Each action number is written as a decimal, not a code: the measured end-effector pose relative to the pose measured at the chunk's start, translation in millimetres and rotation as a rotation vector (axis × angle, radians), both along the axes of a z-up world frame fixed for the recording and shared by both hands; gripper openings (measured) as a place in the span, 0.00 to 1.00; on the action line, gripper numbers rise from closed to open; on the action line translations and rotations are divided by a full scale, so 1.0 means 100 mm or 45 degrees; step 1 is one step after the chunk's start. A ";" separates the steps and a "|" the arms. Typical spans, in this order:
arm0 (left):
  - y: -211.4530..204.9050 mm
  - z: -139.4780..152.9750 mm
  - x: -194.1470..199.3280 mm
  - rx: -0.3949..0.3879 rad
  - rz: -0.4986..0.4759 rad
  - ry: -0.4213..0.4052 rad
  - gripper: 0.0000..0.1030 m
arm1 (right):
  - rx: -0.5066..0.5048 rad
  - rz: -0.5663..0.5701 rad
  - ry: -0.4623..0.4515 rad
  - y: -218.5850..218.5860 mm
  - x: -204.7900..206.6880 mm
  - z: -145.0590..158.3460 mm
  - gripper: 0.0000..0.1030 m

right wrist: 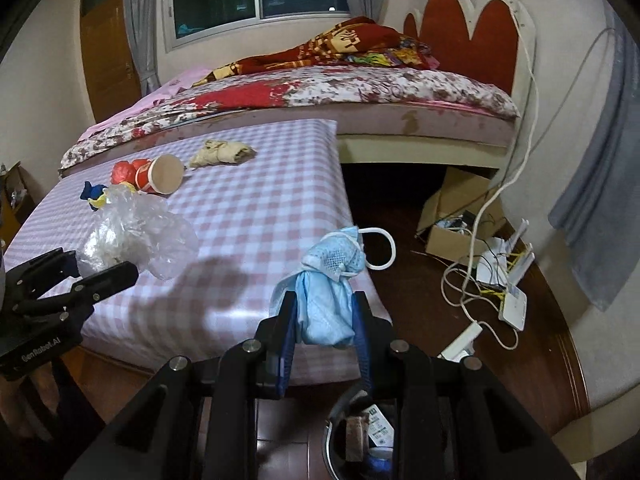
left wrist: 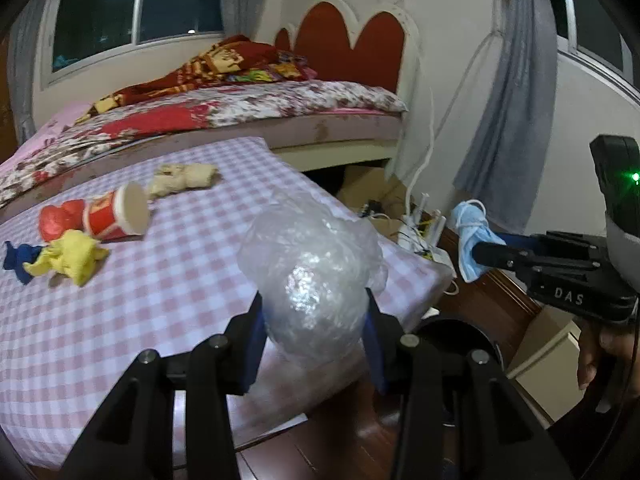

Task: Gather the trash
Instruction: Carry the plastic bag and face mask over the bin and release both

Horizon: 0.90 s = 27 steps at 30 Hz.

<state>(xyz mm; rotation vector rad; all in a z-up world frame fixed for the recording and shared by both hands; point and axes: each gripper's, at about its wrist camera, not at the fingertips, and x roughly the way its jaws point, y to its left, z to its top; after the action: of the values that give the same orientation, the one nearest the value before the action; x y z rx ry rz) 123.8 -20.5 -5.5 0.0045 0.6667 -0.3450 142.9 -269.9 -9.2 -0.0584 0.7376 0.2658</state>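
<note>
My left gripper [left wrist: 314,320] has its fingers closed on a crumpled clear plastic bag [left wrist: 312,268], held above the near right corner of the worktop [left wrist: 160,312], which carries a pink-and-white checked cloth. My right gripper [right wrist: 326,332] has its fingers closed on a bunched blue face mask [right wrist: 332,280], one white ear loop hanging free on the right; it sits past the worktop's right edge, above the dark wood floor [right wrist: 420,312].

Below the right gripper: bin [right wrist: 360,436] on the floor, just beside the worktop's near edge, with scraps inside; contents too dark to identify.

Left on the worktop, toward the far left corner: a red paper cup [left wrist: 116,216] lying on its side, base toward the camera, touching a red crumpled wrapper [left wrist: 60,220]; a yellow crumpled piece [left wrist: 72,256] touching a blue one [left wrist: 18,258] at the left edge; a beige crumpled paper [left wrist: 184,178] near the far edge.

Bed [left wrist: 240,104] behind the worktop.
</note>
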 end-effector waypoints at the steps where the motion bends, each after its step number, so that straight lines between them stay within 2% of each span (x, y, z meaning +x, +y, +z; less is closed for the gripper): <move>1: -0.06 -0.01 -0.01 0.003 -0.012 0.001 0.43 | 0.002 -0.010 0.003 -0.05 -0.02 -0.01 0.27; 17: -0.97 -0.19 -0.20 0.031 -0.257 0.064 0.43 | 0.039 -0.162 0.074 -0.86 -0.29 -0.26 0.27; 27: -1.47 -0.63 -0.23 0.059 -0.416 0.223 0.43 | 0.048 -0.224 0.207 -1.28 -0.46 -0.66 0.27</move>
<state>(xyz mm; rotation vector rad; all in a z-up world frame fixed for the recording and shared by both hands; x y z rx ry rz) 100.8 -167.3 -68.8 0.1299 0.8497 -0.6494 96.6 -397.9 -74.8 0.0646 0.8934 0.1172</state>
